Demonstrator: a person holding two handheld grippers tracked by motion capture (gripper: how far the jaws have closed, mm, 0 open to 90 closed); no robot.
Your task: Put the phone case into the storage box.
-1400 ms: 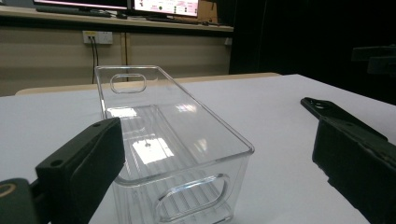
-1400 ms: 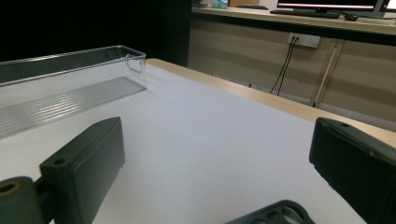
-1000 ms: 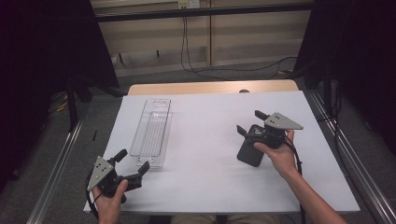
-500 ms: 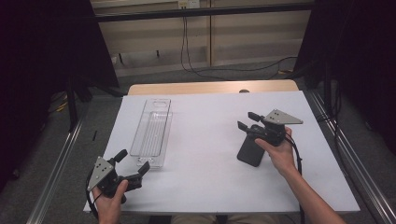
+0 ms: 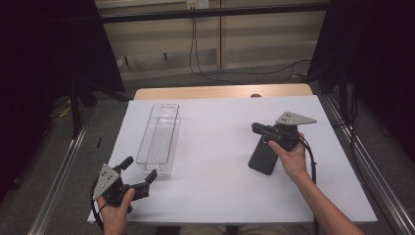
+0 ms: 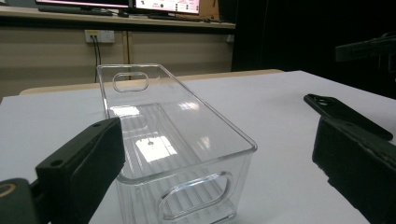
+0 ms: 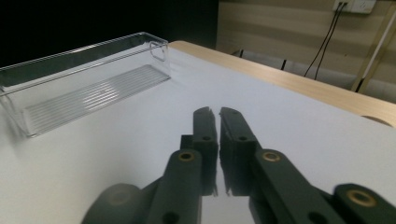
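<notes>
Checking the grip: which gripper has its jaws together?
The right gripper, over the black phone: its jaws have just closed, nothing visible between them; the left gripper gapes wide.

Your black phone [image 5: 263,155] lies flat on the white table [image 5: 215,147], right of centre, its long axis running slightly askew, the far end just beneath your right gripper [image 5: 258,129]. Your clear plastic bin [image 5: 159,137] is long and narrow with a ribbed floor and handle cut-outs at both ends. It stands upright and empty, left of centre, well apart from the phone.
</notes>
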